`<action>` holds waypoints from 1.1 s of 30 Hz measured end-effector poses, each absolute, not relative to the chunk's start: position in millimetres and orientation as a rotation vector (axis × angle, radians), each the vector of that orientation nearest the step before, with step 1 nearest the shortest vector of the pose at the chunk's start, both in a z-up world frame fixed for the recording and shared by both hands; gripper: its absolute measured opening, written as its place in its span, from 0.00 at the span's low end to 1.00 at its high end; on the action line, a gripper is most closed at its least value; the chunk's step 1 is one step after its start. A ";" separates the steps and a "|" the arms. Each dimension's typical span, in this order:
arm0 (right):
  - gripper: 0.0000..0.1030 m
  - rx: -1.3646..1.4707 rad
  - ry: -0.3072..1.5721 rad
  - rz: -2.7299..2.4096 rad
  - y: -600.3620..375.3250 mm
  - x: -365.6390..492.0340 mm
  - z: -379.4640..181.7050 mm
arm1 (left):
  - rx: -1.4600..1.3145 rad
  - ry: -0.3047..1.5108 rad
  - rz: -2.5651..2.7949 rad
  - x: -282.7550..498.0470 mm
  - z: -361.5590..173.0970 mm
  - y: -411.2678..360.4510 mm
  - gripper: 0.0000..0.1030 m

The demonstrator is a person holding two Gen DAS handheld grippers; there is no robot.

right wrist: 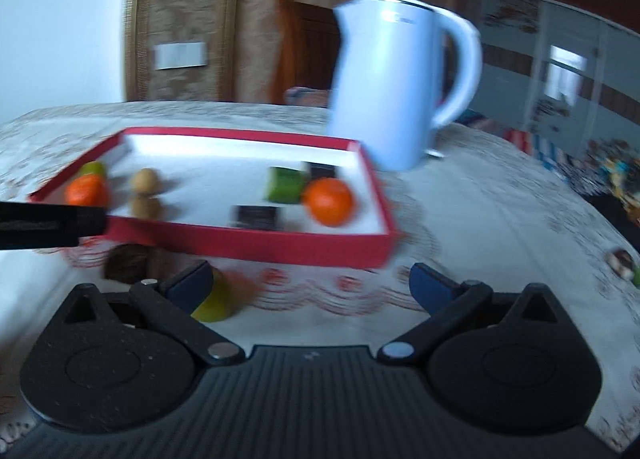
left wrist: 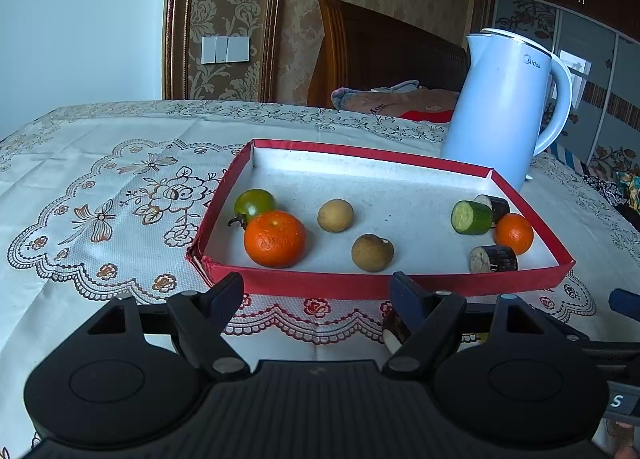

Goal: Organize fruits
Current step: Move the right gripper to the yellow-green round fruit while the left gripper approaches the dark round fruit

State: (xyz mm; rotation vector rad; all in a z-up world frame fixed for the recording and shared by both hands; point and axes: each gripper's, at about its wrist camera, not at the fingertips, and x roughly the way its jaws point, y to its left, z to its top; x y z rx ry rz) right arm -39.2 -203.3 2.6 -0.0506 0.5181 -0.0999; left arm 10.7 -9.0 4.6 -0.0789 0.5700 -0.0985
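I see both claws, left gripper (left wrist: 318, 295) and right gripper (right wrist: 312, 287), gaping empty just short of the red tray's (left wrist: 360, 286) near rim.

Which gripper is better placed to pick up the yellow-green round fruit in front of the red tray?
Probably the right gripper: its jaws are open and the yellow-green round fruit lies just beside one finger.

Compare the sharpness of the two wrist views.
Left wrist view: sharp, the red tray and big orange crisp, fisheye bending the table edge. Right wrist view: motion-blurred throughout, the kettle and tray fruit smeared.
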 end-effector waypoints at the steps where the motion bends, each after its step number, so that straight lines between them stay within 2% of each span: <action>1: 1.00 -0.032 0.524 -0.093 -208.3 -39.8 1.9 | -0.078 0.570 -0.098 10.8 4.5 -9.4 0.78; 5: 1.00 0.047 0.563 0.032 -211.9 -37.3 -1.3 | -0.076 0.572 -0.095 11.3 4.3 -9.6 0.78; 20: 0.99 -0.117 0.589 0.103 -161.5 -25.8 0.0 | -0.115 0.585 -0.104 12.8 4.9 -4.0 0.78; 24: 0.72 -0.115 0.641 0.097 -166.1 -18.3 -5.0 | -0.110 0.580 -0.108 11.6 5.4 -5.0 0.78; 33: 0.69 0.000 0.653 0.110 -187.8 -16.3 -9.2 | -0.091 0.577 -0.108 10.3 5.3 -8.3 0.78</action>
